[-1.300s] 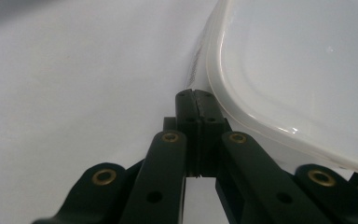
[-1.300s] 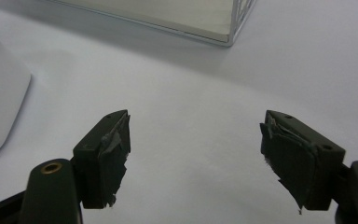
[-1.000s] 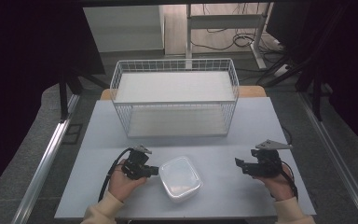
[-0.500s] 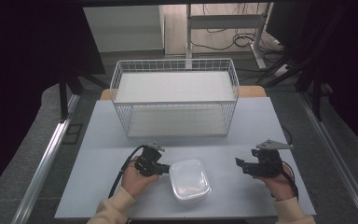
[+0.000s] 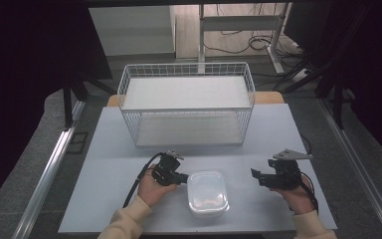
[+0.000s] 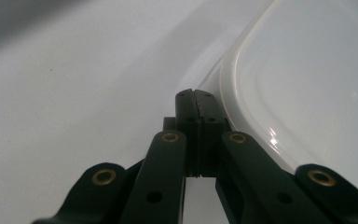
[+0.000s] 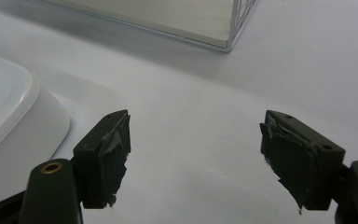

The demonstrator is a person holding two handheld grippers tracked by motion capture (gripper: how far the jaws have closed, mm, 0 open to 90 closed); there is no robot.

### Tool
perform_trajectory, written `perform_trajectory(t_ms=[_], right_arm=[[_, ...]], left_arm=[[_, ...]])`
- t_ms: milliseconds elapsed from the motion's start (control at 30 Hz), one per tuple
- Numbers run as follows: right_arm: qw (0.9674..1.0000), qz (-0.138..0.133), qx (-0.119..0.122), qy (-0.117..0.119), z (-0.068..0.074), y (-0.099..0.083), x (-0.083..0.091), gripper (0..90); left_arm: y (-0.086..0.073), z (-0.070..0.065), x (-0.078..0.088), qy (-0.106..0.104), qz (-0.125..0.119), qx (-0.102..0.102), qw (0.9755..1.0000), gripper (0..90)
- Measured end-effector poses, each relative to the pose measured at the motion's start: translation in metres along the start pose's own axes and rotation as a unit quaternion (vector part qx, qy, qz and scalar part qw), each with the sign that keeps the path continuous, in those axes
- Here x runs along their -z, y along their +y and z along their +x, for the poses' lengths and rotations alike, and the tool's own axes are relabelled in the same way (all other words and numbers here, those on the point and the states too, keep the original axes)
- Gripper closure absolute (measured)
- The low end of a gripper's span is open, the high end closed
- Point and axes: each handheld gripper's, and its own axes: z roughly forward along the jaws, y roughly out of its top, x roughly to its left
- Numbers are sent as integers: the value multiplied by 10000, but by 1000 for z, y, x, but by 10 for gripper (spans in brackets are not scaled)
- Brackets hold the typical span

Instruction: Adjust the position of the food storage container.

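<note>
The white plastic container [image 5: 208, 193] sits lid-on near the front edge of the table [image 5: 109, 149], roughly at the middle of that edge. It is a shallow, rounded-corner rectangle, milky and faintly see-through, with a raised rim running around the lid; I cannot make out whether anything lies inside.

Right against its left side is the left gripper [image 5: 183, 178], jaws pressed together with no gap. In the left gripper view the closed tips [image 6: 195, 100] sit just at the container's [image 6: 307, 79] edge, possibly pinching the thin lip of the lid, though the angle is too close and the rim too pale to be sure. The hand and a cream sleeve run off the front edge of the high view.

The right gripper [image 5: 255, 175] hovers well apart to the container's right, its jaws spread wide with nothing between them; its pads [image 7: 114, 154] look ragged and torn. In the right gripper view the container [image 7: 14, 121] is cut off at the left.

Behind, toward the far edge of the table, stands a white wire basket [image 5: 186, 110].
</note>
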Motion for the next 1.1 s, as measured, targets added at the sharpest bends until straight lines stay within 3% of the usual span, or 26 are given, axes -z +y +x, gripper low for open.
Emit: perform_trajectory(t_ms=[233,367,400,467,533,600,633,667,733,833,967,1100], right_arm=[[10000,-16,4,15,2,1,0,239],[10000,-21,1,17,1,0,1,240],[10000,-40,-19,37,1,0,1,238],[9999,-57,-51,83,2,1,2,237],[9998,-67,-70,199,4,2,2,237],[9995,-76,-77,292,7,3,3,237],[9995,-76,-77,292,7,3,3,237],[9991,-88,-62,422,9,5,3,236],[9986,-65,-65,513,12,6,4,237],[9978,-20,-69,666,15,7,5,236],[9965,43,-65,836,19,8,6,234],[9957,81,-82,923,20,9,6,234]], left_arm=[[-1,1,3,43,-74,23,10000,897],[-6,3,13,128,-246,61,9996,889],[-10,5,21,165,-410,146,9989,872],[-13,7,26,192,-507,196,9983,860],[-18,8,39,257,-764,330,9962,738],[-20,8,43,260,-867,416,9950,584],[-21,8,47,257,-967,477,9938,584],[-23,6,51,212,-1055,543,9927,475],[-27,1,60,72,-1218,564,9909,429],[-29,-3,66,112,-1316,561,9897,353],[-35,-5,76,123,-1500,758,9857,299],[-39,-5,78,12,-1535,878,9842,287]])
